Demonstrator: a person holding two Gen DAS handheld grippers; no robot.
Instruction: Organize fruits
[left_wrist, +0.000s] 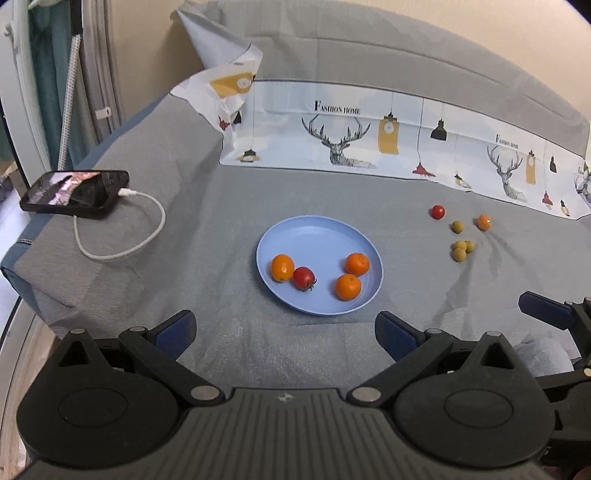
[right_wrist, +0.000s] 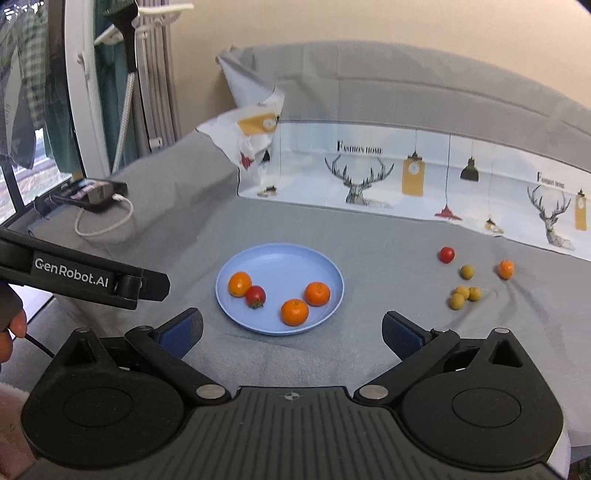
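Grey bed cover (left_wrist: 207, 192) under everything. Blue plate (left_wrist: 314, 232) at 12 o'clock from my left tongs (left_wrist: 286, 332), holding three oranges (left_wrist: 357, 263), one tomato (left_wrist: 304, 277). Loose fruits (right_wrist: 466, 293) at 2 o'clock from my right tongs (right_wrist: 291, 332). Both tongs apart, empty.

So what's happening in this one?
A person holds two grippers over a grey cloth, sorting fruit. Both the left gripper and right gripper are open and hold nothing. The blue plate has three oranges and a tomato. Another tomato, an orange and several small yellowish fruits lie loose to its right.
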